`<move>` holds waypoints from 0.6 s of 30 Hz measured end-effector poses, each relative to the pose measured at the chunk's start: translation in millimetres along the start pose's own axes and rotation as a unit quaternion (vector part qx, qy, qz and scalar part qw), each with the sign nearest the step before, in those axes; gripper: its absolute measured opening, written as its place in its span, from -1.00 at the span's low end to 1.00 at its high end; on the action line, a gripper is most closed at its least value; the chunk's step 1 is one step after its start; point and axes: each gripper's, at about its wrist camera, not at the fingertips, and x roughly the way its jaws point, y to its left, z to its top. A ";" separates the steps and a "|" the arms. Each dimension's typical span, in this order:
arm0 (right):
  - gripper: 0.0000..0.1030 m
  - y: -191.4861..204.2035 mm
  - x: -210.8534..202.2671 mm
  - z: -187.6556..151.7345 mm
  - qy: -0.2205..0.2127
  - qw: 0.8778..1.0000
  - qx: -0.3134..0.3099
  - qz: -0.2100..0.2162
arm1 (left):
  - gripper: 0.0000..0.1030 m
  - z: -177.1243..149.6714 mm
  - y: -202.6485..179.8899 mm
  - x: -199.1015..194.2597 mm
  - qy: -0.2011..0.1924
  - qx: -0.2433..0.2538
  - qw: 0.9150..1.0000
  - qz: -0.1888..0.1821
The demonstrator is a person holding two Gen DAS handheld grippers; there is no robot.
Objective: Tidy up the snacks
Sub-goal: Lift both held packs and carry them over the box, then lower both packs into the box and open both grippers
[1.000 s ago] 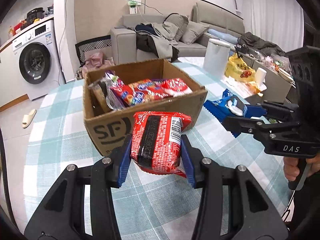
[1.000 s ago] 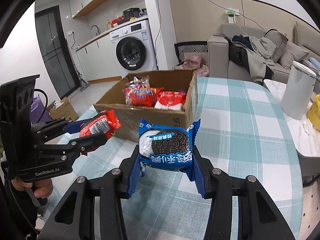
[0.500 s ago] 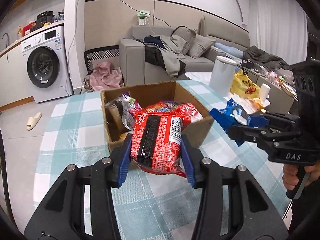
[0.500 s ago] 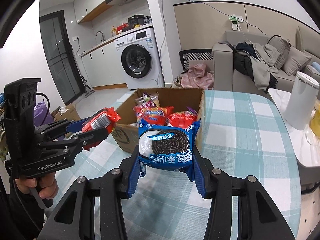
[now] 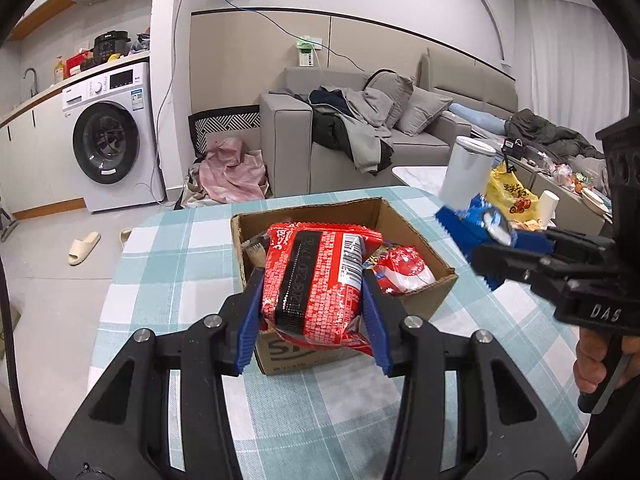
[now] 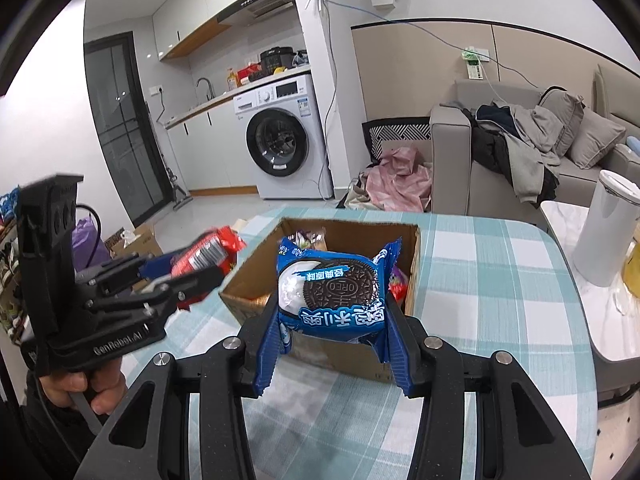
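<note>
My left gripper point(image 5: 312, 312) is shut on a red snack packet point(image 5: 316, 280), held in the air over the near edge of an open cardboard box point(image 5: 424, 248). My right gripper point(image 6: 332, 332) is shut on a blue Oreo packet point(image 6: 332, 288), also held above the box's near edge point(image 6: 252, 256). Several red and mixed snack packs point(image 5: 400, 268) lie inside the box. In the left wrist view the right gripper point(image 5: 480, 240) with its blue packet hangs to the right of the box. In the right wrist view the left gripper point(image 6: 200, 264) with its red packet is left of it.
The box stands on a table with a teal checked cloth point(image 5: 168, 256). A white canister point(image 6: 604, 228) and a yellow bag point(image 5: 510, 196) stand on a second surface to the right. Beyond are a grey sofa point(image 5: 360, 136) and a washing machine point(image 5: 112, 136). A hand point(image 6: 80, 392) holds each gripper's handle.
Both grippers have risen with their packets still held. The box now sits lower in both views, with the packets over its near rim and more of the room showing.
</note>
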 end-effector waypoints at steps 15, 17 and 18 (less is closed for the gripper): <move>-0.09 -6.6 21.7 25.7 0.001 1.000 0.013 0.000 | -0.17 24.3 9.8 43.2 0.005 -0.005 1.000 0.013; -0.09 -8.1 27.7 26.9 0.003 1.000 0.014 0.003 | -0.17 25.5 11.8 48.5 0.007 -0.007 1.000 0.014; -0.09 -8.6 31.1 28.1 0.004 1.000 0.016 0.004 | -0.17 26.1 13.2 51.3 0.008 -0.008 1.000 0.014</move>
